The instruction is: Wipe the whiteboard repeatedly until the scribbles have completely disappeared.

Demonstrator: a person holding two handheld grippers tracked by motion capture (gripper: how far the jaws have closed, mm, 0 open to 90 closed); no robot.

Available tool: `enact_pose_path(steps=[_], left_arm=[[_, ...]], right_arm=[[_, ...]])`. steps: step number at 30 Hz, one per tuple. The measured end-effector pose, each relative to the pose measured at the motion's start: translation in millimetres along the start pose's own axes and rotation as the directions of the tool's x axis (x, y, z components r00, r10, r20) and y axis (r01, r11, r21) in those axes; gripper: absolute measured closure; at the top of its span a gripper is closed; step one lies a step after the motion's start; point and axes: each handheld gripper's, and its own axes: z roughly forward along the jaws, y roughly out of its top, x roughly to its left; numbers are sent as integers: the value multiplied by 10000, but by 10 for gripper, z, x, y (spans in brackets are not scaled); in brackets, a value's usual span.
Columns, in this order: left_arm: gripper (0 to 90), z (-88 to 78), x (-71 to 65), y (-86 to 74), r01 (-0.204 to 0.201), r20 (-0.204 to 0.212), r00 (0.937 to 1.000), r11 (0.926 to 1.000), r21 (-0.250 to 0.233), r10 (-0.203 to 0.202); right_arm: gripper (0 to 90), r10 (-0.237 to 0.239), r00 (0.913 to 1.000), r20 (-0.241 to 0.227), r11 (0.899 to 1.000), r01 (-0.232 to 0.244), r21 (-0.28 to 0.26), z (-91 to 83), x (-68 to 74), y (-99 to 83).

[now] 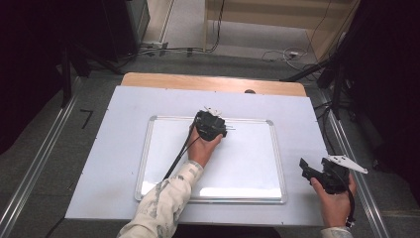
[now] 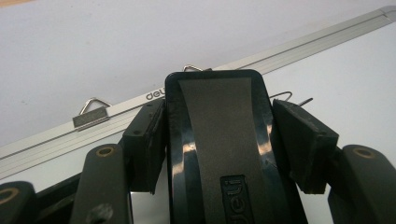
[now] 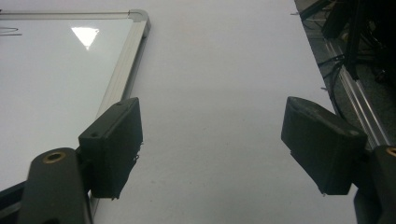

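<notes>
Left gripper (image 2: 219,140) pinches a black whiteboard eraser (image 2: 219,154), one pad on each long side; the eraser's long axis runs straight out between the jaws toward the whiteboard's far rail. The brand name is moulded on the eraser's back, and the same name is printed on that aluminium rail.

Landmark: the whiteboard (image 1: 247,163), lying flat on the white table sheet (image 1: 124,148).
- Left gripper (image 1: 214,121) and eraser sit over the board's far edge, about mid-width, with the hand (image 1: 203,148) behind them over the board.
- Faint pen marks (image 1: 230,129) on the board just right of the eraser, close under the far rail. Judged: these are what the wiping is after, so the coming move is a short sideways drag to the right along the rail, eraser held crosswise to the stroke.
- Two wire hanger loops (image 2: 93,103) stick out of the far rail beyond the eraser's nose; they could snag it if pushed past the frame.

Right gripper (image 1: 309,171) is off the board, beside its near right corner, over bare table sheet; jaws spread wide with nothing between them (image 3: 215,149). The left is by far the nearer hand to the marks

Nothing else on the board blocks the stroke
</notes>
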Motion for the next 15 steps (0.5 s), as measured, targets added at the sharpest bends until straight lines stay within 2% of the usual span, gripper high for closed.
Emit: enact_pose_path(steps=[15], left_arm=[[387,41,-97,32,-161,139,9998,9999,35,161]], right_arm=[[190,16,10000,-23,10000,-16,-16,-3,-2,0]])
